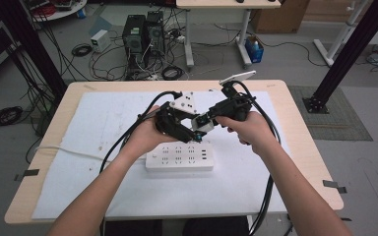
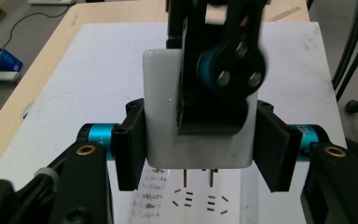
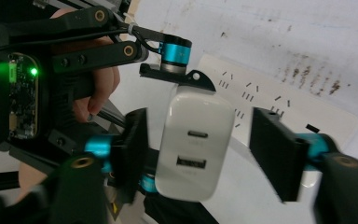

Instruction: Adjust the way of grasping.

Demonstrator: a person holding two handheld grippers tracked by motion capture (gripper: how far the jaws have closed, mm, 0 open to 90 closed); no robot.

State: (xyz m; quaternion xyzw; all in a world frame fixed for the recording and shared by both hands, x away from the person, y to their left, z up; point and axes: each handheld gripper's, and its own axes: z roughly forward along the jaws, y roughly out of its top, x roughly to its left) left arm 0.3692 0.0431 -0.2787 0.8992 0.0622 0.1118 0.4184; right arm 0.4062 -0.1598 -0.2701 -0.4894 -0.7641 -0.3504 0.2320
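White charger (image 2: 163,112) in left gripper (image 2: 200,149)

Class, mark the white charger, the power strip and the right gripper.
white charger (image 3: 193,147): right gripper view, its port face.
power strip (image 1: 179,161): high view, its socket top.
right gripper (image 3: 205,154): right gripper view, midway between its pads.

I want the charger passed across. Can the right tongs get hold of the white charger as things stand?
Probably yes. The right tongs already straddle the charger, one pad near it, the other apart. The left tongs clamp its other two sides, leaving these faces free.
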